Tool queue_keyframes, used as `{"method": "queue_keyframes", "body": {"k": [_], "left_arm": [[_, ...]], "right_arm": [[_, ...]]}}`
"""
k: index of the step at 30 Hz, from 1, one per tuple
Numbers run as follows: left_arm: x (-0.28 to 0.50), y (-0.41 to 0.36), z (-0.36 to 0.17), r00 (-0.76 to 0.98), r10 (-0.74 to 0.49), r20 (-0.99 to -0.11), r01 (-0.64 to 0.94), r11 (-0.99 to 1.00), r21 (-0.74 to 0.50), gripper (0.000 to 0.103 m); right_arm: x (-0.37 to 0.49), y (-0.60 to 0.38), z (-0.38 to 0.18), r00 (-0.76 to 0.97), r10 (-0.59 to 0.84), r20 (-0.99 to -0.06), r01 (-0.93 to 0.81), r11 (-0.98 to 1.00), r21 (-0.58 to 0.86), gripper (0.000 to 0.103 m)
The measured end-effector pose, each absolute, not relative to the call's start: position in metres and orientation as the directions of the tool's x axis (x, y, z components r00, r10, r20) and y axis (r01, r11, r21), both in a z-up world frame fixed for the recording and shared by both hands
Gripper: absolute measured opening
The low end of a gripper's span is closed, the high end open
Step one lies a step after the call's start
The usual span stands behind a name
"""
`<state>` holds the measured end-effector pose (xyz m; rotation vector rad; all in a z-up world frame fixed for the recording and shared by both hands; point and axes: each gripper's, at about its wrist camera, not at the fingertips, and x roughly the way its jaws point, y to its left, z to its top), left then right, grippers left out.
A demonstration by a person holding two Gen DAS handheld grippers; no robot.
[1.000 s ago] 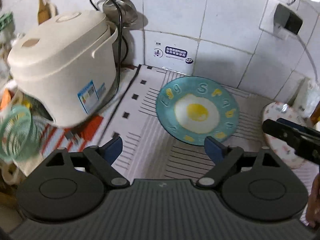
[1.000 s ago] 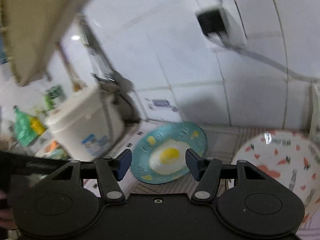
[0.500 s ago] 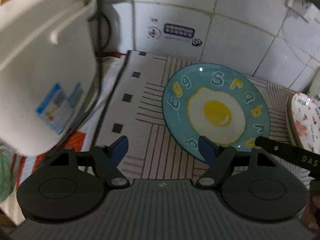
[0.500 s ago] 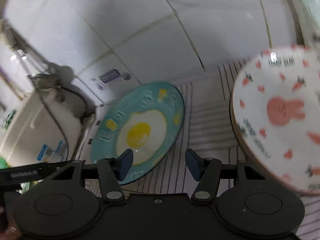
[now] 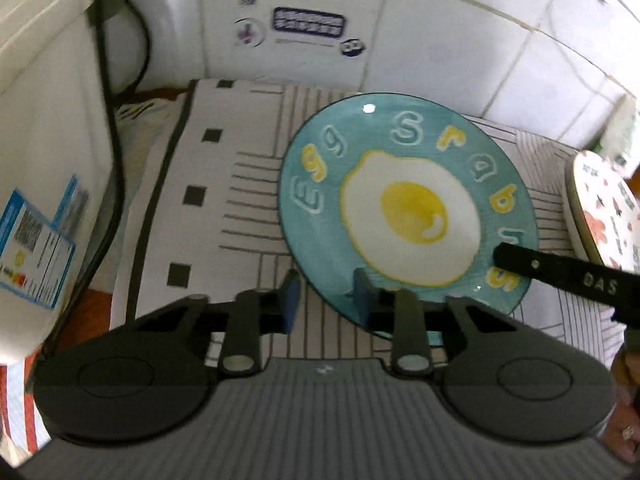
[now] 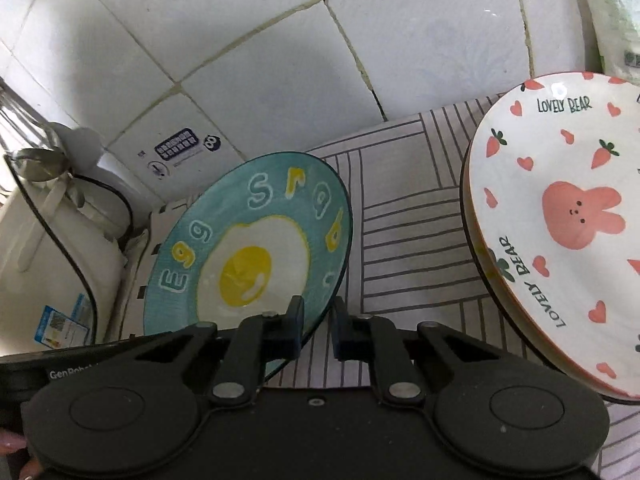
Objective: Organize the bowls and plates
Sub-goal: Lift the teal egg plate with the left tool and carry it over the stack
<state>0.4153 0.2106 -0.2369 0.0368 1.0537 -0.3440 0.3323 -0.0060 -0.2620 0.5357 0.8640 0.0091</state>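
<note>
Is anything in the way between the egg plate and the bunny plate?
Nothing visible is. Only bare striped mat lies between the egg plate and the bunny plate. Both claws are already at the egg plate's near rim: the left claw and the right claw each straddle its edge.

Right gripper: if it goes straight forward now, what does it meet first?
Probably the round teal fried-egg plate: the right gripper already straddles its near rim, jaws narrowed but seemingly not clamped.
</note>
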Motion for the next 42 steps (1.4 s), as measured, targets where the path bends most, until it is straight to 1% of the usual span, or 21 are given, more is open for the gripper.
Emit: {"method": "queue_keyframes", "body": {"k": [3, 7, 11, 12, 15, 20, 24, 28, 34, 42], "left_arm": [[0.418, 0.21, -0.238, 0.44, -0.253, -0.862, 0.283, 0.95, -0.135, 0.024], [0.427, 0.215, -0.245, 0.404, -0.282, -0.87, 0.23, 0.952, -0.201, 0.026], [0.429, 0.215, -0.247, 0.386, -0.3, -0.872, 0.229, 0.947, -0.225, 0.027], [0.428, 0.214, -0.247, 0.384, -0.298, -0.874, 0.237, 0.947, -0.219, 0.027], [0.42, 0.214, -0.239, 0.406, -0.287, -0.868, 0.267, 0.945, -0.188, 0.027], [0.394, 0.208, -0.214, 0.451, -0.275, -0.849, 0.327, 0.936, -0.13, 0.026], [0.374, 0.193, -0.194, 0.466, -0.307, -0.83, 0.386, 0.914, -0.122, 0.026], [0.36, 0.169, -0.177, 0.465, -0.349, -0.814, 0.443, 0.888, -0.128, 0.026], [0.35, 0.123, -0.155, 0.444, -0.426, -0.789, 0.542, 0.828, -0.142, 0.025], [0.345, 0.063, -0.158, 0.359, -0.492, -0.793, 0.651, 0.741, -0.165, 0.025]], "right_arm": [[0.333, -0.008, -0.264, 0.652, 0.224, -0.725, 0.235, 0.848, 0.474, 0.015], [0.333, -0.014, -0.271, 0.664, 0.258, -0.702, 0.236, 0.819, 0.523, 0.015], [0.329, -0.037, -0.282, 0.665, 0.367, -0.65, 0.253, 0.709, 0.659, 0.014], [0.33, -0.037, -0.281, 0.66, 0.368, -0.655, 0.256, 0.71, 0.656, 0.015], [0.329, -0.025, -0.269, 0.63, 0.339, -0.699, 0.211, 0.792, 0.574, 0.016], [0.308, -0.024, -0.255, 0.619, 0.365, -0.695, 0.166, 0.804, 0.57, 0.019], [0.28, -0.034, -0.24, 0.638, 0.37, -0.676, 0.14, 0.807, 0.574, 0.02], [0.257, -0.053, -0.221, 0.67, 0.339, -0.66, 0.146, 0.812, 0.565, 0.02], [0.226, -0.087, -0.189, 0.73, 0.238, -0.641, 0.192, 0.828, 0.526, 0.02], [0.191, -0.134, -0.178, 0.76, 0.123, -0.638, 0.307, 0.798, 0.519, 0.021]]}}
